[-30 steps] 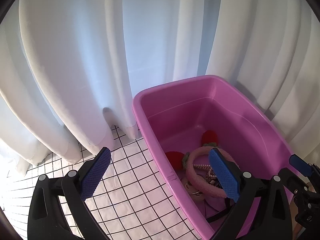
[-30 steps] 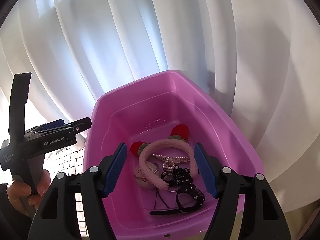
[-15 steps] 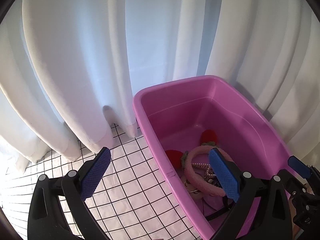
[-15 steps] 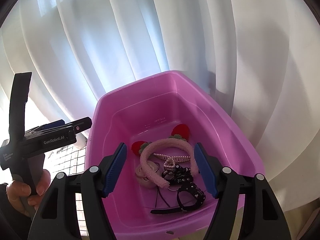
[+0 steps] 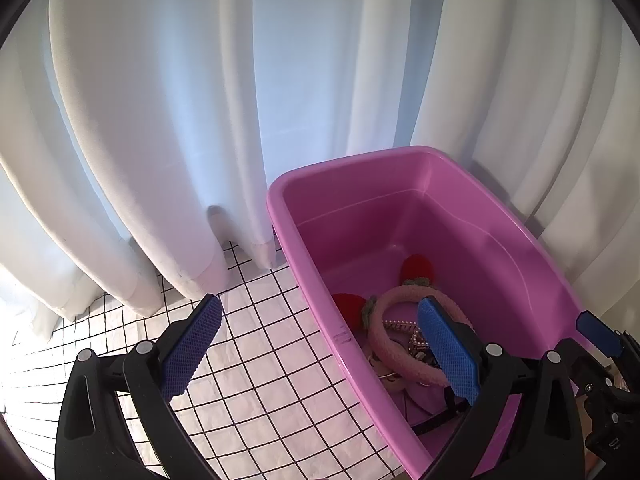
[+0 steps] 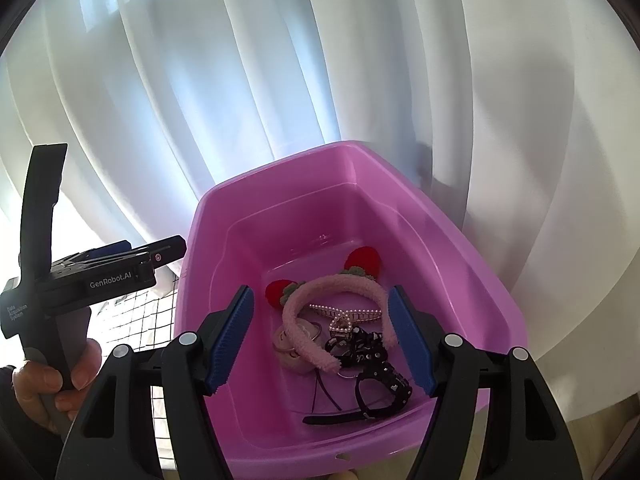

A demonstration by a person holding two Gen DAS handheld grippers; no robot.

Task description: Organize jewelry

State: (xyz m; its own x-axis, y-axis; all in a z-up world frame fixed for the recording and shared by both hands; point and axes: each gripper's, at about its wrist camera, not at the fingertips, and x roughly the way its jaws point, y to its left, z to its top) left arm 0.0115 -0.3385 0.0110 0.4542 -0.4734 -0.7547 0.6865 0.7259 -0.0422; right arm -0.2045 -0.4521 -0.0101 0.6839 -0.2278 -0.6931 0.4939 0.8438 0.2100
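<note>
A pink plastic bin (image 6: pixel 460 248) holds a fuzzy pink headband with red strawberry ears (image 6: pixel 344 284), a pearl hair comb (image 6: pixel 348 314), a black studded strap (image 6: pixel 380 372) and a round pale piece (image 6: pixel 288 344). My right gripper (image 6: pixel 320 336) is open and empty, above the bin's near end. My left gripper (image 5: pixel 320 352) is open and empty, straddling the bin's left wall (image 5: pixel 316 292); the headband (image 5: pixel 396 344) shows behind its right finger. The left gripper body (image 6: pixel 92 276) shows in the right wrist view, held in a hand.
White curtains (image 5: pixel 168 120) hang close behind the bin and the table. A white cloth with a black grid (image 5: pixel 260 360) covers the table left of the bin. The right gripper's fingertip (image 5: pixel 598 332) shows at the far right of the left wrist view.
Both grippers have drawn back and up slightly from the bin. The jaws stay open and the jewelry in the bin has not moved.
</note>
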